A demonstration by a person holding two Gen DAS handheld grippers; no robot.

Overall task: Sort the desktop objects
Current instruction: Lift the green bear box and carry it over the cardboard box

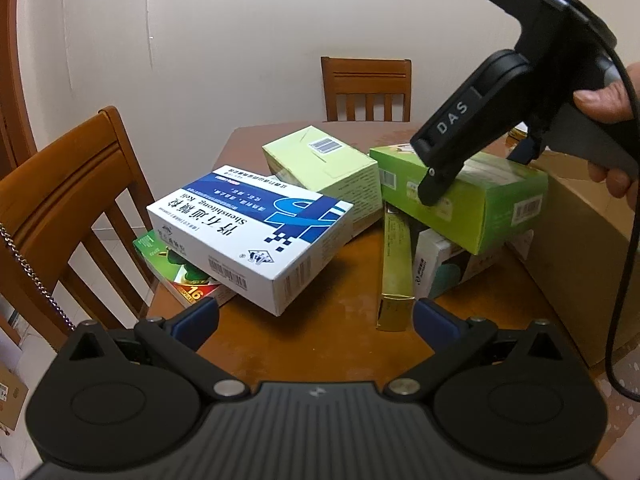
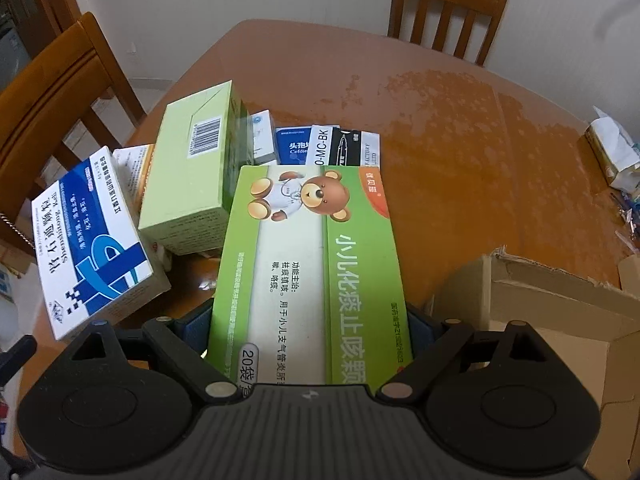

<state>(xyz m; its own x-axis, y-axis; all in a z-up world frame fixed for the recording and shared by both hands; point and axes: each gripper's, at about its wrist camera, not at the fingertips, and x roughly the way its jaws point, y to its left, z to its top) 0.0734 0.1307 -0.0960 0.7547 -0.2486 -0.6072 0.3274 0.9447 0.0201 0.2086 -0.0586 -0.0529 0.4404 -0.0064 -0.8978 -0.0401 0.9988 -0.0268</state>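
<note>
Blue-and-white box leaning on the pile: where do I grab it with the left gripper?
Grip the blue-and-white box across its thin edges at the raised near corner, coming from the front. It is tilted on a green box, so that corner stands clear of the table.

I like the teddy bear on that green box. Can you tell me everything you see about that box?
The green box is a long cardboard medicine carton with a white band, Chinese writing, an orange corner and a brown cartoon bear in a white coat. It sits tilted on top of other boxes on the wooden table, beside the pale green box. The right gripper has it between its blue pads at both long sides, lifting one end. An open cardboard box waits beside it.
</note>
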